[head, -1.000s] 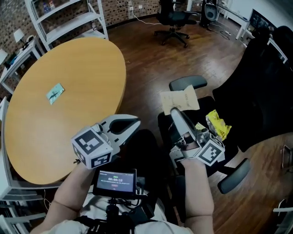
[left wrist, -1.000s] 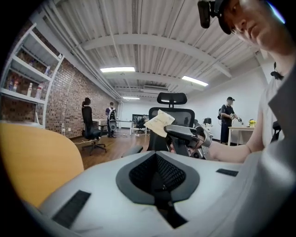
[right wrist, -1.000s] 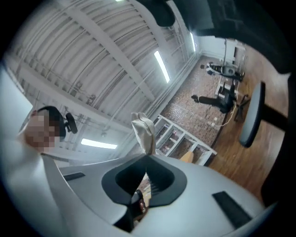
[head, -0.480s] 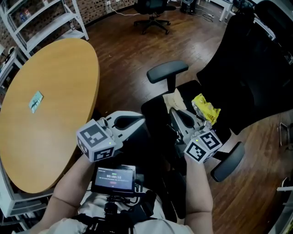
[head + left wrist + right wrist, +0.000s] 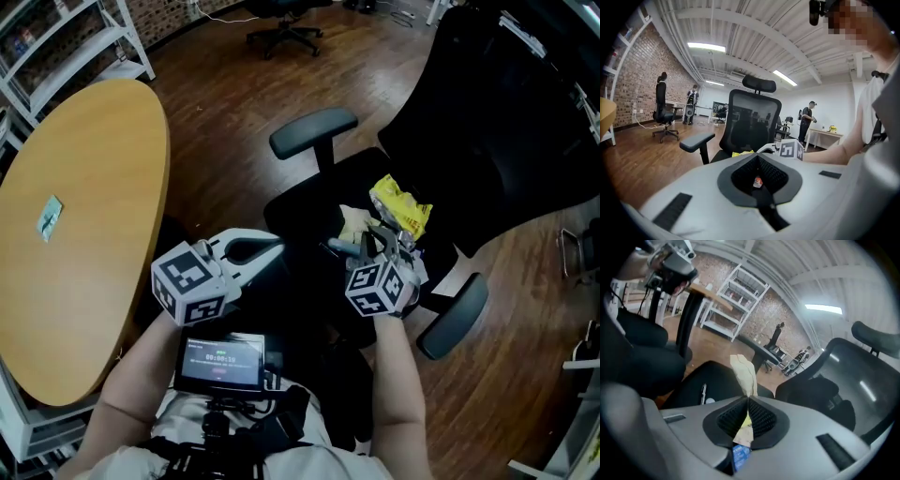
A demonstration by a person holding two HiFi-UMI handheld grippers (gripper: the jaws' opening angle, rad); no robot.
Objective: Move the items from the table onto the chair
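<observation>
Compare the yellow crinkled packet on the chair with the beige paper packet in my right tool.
The yellow crinkled packet lies loose on the black chair seat; the beige paper packet is pinched in the right tool. The yellow one looks crumpled, the beige one flat. Both are at the chair.

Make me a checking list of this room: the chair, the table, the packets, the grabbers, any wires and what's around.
Surface: black chair seat, round wooden table to its left.
Job's things: yellow packet lies on the seat; paper packet is held over the seat; small green packet lies on the table.
Clutter: nothing seen.
Grippers: right gripper shut on the paper packet; left gripper jaws together, nothing gripped that I can see.
Cables: white cable on the floor by the brick wall.
Surroundings: wood floor, white shelves, another office chair, people standing far off.
</observation>
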